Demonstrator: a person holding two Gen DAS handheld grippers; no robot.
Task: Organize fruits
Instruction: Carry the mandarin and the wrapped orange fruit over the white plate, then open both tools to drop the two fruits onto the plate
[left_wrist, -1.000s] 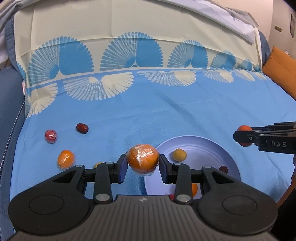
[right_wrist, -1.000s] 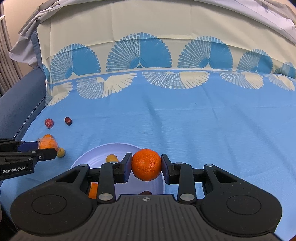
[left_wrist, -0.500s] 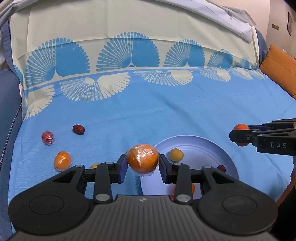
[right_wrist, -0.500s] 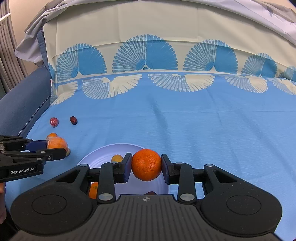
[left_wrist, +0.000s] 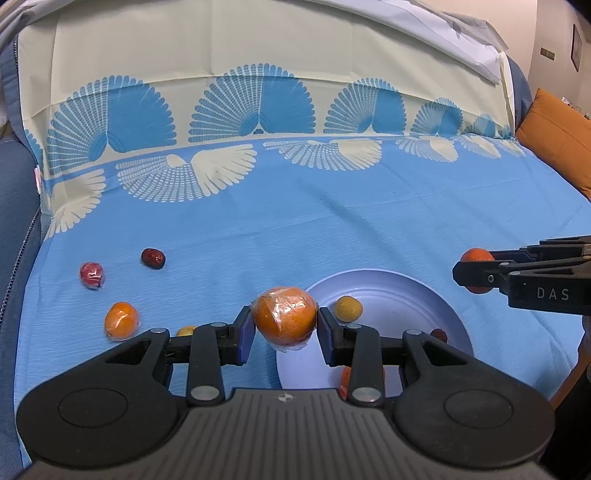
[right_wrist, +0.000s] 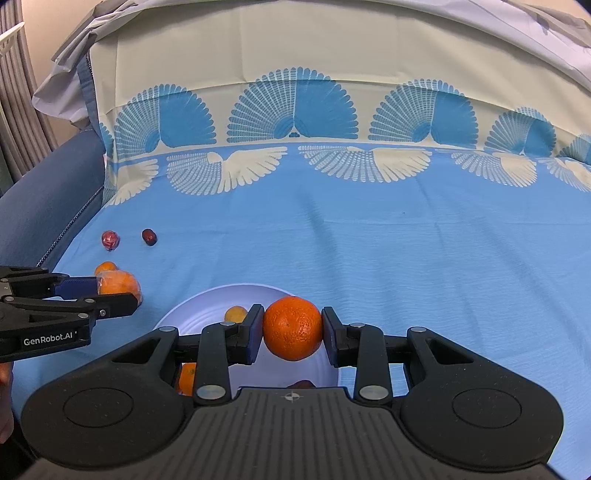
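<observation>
Blue bedsheet (left_wrist: 332, 229) under me, plate (left_wrist: 399, 291) near its front edge. My left gripper (left_wrist: 284, 328) pinches a wrapped orange (left_wrist: 284, 319) over the plate's left rim; my right gripper (right_wrist: 292, 330) clamps a bare orange (right_wrist: 292, 326) above it. Film's slippery, so it may squirt out onto the sheet.

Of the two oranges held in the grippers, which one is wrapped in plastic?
The wrapped orange in the left gripper: crinkled film shows. The right gripper holds a bare orange.

Blue-clothed bed (left_wrist: 369, 221) bears a plate (left_wrist: 399, 291) and loose fruits (left_wrist: 122, 319).
</observation>
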